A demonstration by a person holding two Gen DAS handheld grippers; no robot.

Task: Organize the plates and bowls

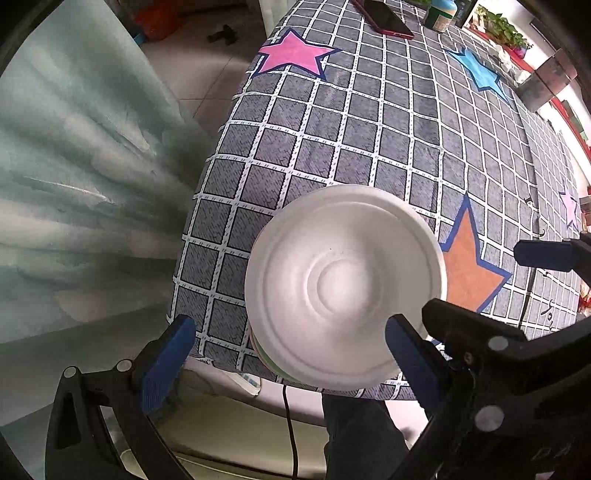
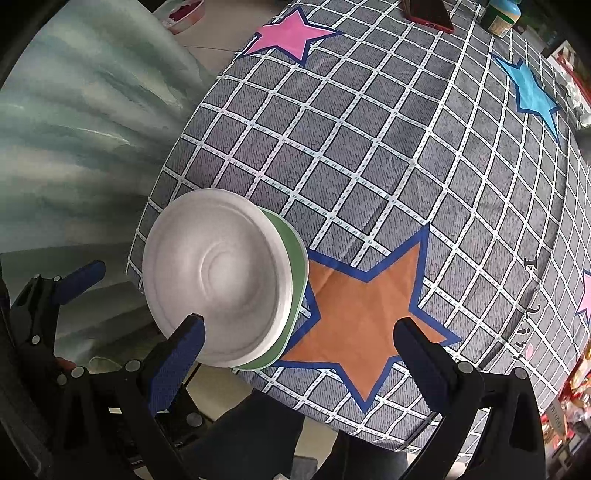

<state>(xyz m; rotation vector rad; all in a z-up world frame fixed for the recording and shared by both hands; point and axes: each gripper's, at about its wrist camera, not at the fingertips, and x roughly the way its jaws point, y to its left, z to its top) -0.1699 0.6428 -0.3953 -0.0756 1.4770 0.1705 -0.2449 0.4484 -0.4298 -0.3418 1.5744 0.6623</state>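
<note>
Stack of white ribbed plate [image 2: 218,275] over green dish [image 2: 297,266], sitting at near corner of grey checked tablecloth [image 2: 369,155]. Left gripper [image 1: 288,354] and right gripper [image 2: 299,350]: both spread wide, empty. Best squared gently, away from edge. Well apart: red phone [image 1: 384,18], bottle [image 1: 439,13].

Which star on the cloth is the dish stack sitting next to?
The orange star: the white plate and green dish beneath it reach its left points. The pink star and blue star lie far across the table.
</note>
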